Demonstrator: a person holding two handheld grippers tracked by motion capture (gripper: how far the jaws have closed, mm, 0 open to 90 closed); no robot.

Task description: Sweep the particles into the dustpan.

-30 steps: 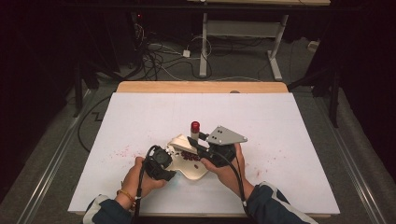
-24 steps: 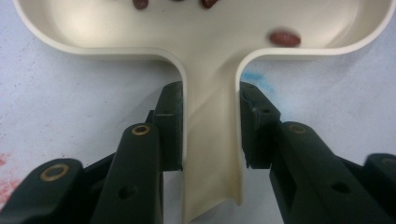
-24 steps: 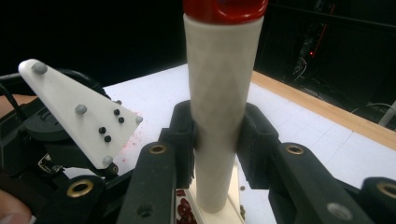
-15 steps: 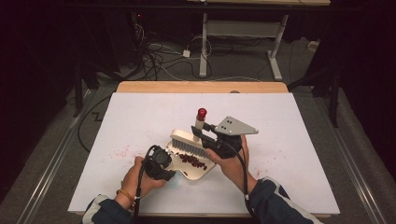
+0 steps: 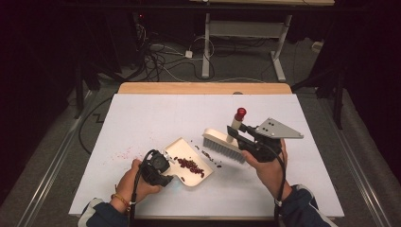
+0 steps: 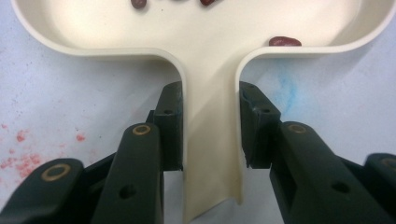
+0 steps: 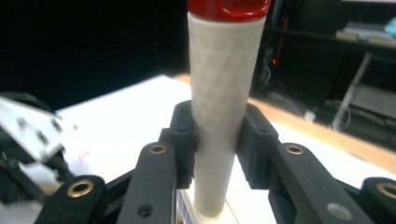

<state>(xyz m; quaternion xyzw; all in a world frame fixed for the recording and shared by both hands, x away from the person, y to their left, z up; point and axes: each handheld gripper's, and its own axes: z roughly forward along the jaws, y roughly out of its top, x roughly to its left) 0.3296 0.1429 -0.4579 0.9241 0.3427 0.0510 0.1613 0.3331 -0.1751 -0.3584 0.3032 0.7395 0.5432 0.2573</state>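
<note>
Two tools on white bench (image 5: 142, 113): cream dustpan (image 5: 189, 163), beans inside, handle clamped by left gripper (image 6: 210, 135); brush (image 5: 224, 146) just right of pan mouth, upright handle pinched by right gripper (image 7: 217, 140). Stray beans (image 5: 208, 156) between bristles and pan, nearer brush.

The table (image 5: 142, 109) has a white top and a strip of light wood along its far edge. A cream dustpan (image 5: 187, 162) lies flat on the white top, near the front edge and a little left of the middle, with its handle toward the near left. Dark red beans (image 5: 190, 164) are in a small pile inside the pan. A few loose beans (image 5: 208, 155) lie on the white surface just right of the pan's open side. There are faint red stains (image 5: 124, 153) on the top to the left of the pan. Beside the handle, the left gripper view shows a pale blue mark (image 6: 280, 88) on the surface
</note>
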